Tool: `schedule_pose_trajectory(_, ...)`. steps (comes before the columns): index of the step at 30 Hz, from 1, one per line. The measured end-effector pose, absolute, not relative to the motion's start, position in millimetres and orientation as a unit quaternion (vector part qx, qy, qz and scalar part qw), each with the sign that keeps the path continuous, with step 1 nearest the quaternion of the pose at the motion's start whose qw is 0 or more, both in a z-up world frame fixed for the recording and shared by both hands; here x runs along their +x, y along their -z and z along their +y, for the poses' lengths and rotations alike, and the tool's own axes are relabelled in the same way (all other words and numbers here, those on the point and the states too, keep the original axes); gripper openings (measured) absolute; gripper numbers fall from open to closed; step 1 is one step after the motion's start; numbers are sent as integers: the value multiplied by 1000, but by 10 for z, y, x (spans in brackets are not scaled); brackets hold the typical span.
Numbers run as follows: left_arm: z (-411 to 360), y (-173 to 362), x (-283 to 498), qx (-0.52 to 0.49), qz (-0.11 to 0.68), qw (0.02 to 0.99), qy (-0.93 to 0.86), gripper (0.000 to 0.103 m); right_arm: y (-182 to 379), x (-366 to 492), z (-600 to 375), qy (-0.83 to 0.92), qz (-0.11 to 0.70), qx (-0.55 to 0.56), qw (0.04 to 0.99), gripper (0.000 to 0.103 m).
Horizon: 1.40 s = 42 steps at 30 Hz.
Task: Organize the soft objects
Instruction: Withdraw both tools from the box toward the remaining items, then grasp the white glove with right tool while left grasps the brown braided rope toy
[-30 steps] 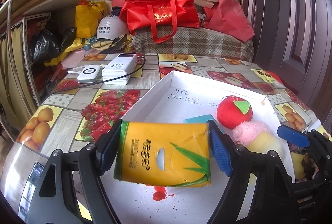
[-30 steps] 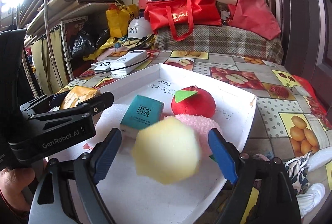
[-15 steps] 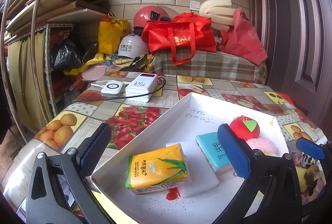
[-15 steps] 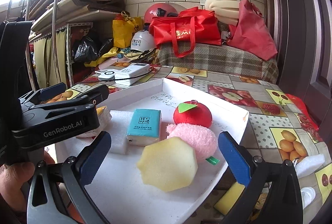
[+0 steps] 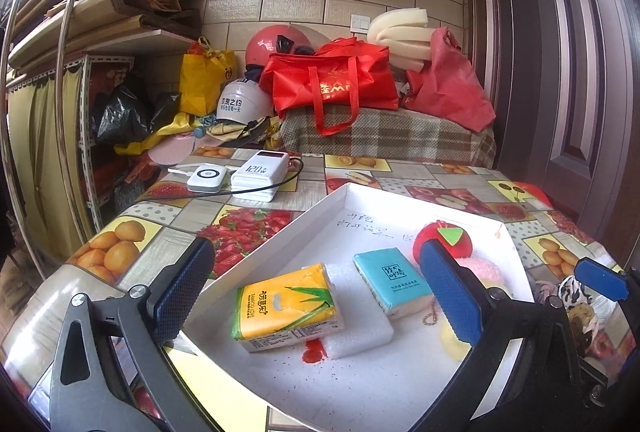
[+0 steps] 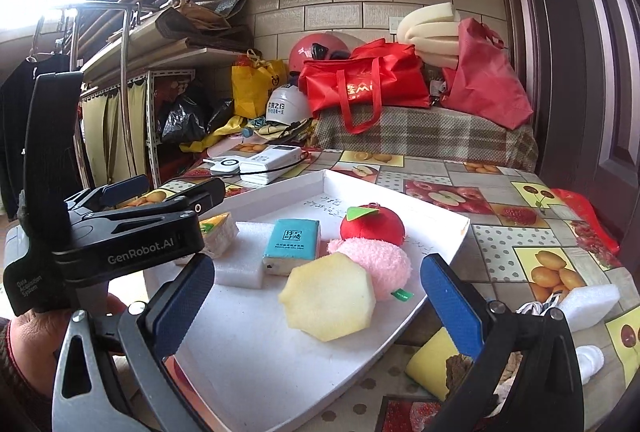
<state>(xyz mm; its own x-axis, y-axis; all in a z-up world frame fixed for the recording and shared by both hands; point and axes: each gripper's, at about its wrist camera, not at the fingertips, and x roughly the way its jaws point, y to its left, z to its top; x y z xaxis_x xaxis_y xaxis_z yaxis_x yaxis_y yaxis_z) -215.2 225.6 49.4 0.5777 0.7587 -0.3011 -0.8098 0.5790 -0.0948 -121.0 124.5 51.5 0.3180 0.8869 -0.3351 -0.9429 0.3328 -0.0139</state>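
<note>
Left gripper (image 5: pixel 316 296) standing wide, gripping nothing, low in frame. Yellow pack (image 5: pixel 287 307) lying in white tray (image 5: pixel 320 204), centre, leaning on foam block (image 5: pixel 360 328). Right gripper (image 6: pixel 316 300) also gaping wide, empty. Yellow sponge (image 6: pixel 328 296) resting in tray centre, touching pink plush (image 6: pixel 376 264), red apple (image 6: pixel 372 224) sitting behind, teal pack (image 6: pixel 292 244) sitting left.

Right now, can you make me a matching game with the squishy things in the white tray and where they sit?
Things:
1. yellow tissue pack
2. teal tissue pack
3. red plush apple
4. yellow sponge

Places:
A. propped on the white foam block
B. in front of the pink plush ball, nearest the right gripper
C. behind the pink plush ball
D. between the foam block and the plush toys

Pairs: 1-A, 2-D, 3-C, 4-B
</note>
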Motion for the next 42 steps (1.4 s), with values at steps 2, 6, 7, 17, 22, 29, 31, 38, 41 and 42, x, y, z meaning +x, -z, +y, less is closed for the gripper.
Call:
schedule_pose_trajectory(2, 2211, -499, -2135, -107, 116, 885, -439, 103, -522, -1233, 1151, -575, 123, -100, 803, 103)
schedule_pose_trajectory(6, 2129, -510, -2105, -93, 115, 892, -427, 103, -529, -1198, 968, -568, 114, -102, 809, 103)
schedule_pose_trajectory(7, 2112, -511, -2095, -91, 115, 893, -424, 103, -528, -1157, 919, -561, 117, -100, 813, 103)
schedule_pose_trajectory(17, 2031, -518, -2062, -91, 117, 907, -394, 103, -515, -319, 158, -435, 174, -28, 883, 103)
schedule_pose_trajectory(22, 1857, -505, -1898, -89, 143, 931, -323, 103, -467, 246, -344, -377, 212, 31, 901, 103)
schedule_pose_trajectory(29, 1115, -454, -1286, -30, 217, 960, -172, 103, -351, 581, -650, -353, 266, 106, 891, 103)
schedule_pose_trajectory(31, 931, -422, -1061, -6, 244, 958, -154, 103, -347, 567, -650, -352, 268, 107, 890, 103)
schedule_pose_trajectory(38, 726, -308, -482, 38, 306, 940, -143, 92, -351, 548, -487, -401, 284, 63, 868, 103)
schedule_pose_trajectory(41, 801, -269, -368, 22, 326, 935, -141, 60, -346, 463, -321, -449, 296, 16, 843, 103)
schedule_pose_trajectory(42, 823, -256, -351, 16, 332, 933, -140, 52, -342, 430, -279, -459, 298, 3, 837, 103)
